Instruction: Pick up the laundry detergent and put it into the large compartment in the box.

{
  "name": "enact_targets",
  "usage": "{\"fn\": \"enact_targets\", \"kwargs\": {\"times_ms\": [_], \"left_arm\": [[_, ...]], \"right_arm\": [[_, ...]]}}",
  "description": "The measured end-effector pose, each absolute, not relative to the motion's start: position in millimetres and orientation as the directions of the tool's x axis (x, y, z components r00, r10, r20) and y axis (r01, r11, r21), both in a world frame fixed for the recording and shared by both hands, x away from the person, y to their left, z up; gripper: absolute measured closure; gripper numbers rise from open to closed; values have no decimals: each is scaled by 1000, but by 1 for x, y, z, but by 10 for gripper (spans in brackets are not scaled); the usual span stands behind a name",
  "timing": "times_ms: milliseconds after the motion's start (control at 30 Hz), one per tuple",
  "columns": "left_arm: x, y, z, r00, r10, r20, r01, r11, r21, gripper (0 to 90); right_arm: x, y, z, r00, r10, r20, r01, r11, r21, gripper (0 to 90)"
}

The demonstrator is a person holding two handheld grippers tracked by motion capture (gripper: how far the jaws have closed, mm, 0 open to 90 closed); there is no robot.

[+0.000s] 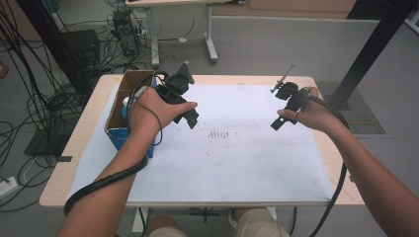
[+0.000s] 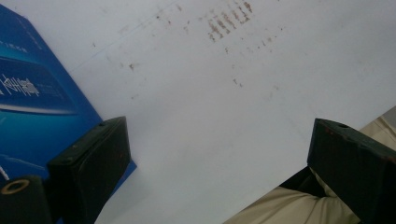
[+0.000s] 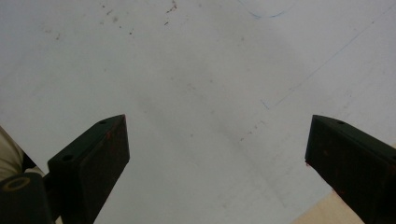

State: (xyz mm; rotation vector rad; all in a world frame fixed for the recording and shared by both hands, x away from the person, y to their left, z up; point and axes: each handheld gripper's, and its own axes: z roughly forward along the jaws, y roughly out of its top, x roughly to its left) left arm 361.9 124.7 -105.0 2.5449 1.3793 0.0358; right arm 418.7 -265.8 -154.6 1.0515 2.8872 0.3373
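Note:
An open-topped blue cardboard box [image 1: 114,132] stands at the left edge of the white sheet [image 1: 237,158] that covers the table. My left gripper [image 1: 191,118] hovers just right of the box, tilted down toward the sheet. In the left gripper view the left gripper [image 2: 219,128] has its jaws wide apart, with nothing between them and the box's blue side [image 2: 32,107] beside the left jaw. My right gripper [image 1: 278,123] hangs over the sheet's right part. The right gripper view shows the right gripper [image 3: 219,122] open above bare sheet [image 3: 201,84].
Brown smudges [image 1: 220,134] mark the sheet's middle. A small pale object [image 1: 125,104] sits inside the box. The wooden table edge [image 1: 341,197] runs along the right and front. Cables [image 1: 29,98], black posts [image 1: 375,44] and another table's legs [image 1: 211,47] stand on the floor beyond.

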Motion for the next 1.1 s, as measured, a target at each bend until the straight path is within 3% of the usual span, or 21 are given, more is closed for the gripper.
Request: {"fn": "enact_targets", "kwargs": {"times_ms": [500, 1100], "left_arm": [[360, 111, -107, 660, 743, -113, 745, -628, 224, 67], [363, 107, -104, 695, 709, -120, 715, -663, 222, 65]], "right_arm": [[419, -266, -154, -768, 640, 26, 628, 745, 223, 65], [422, -263, -156, -771, 636, 29, 625, 749, 219, 66]]}}
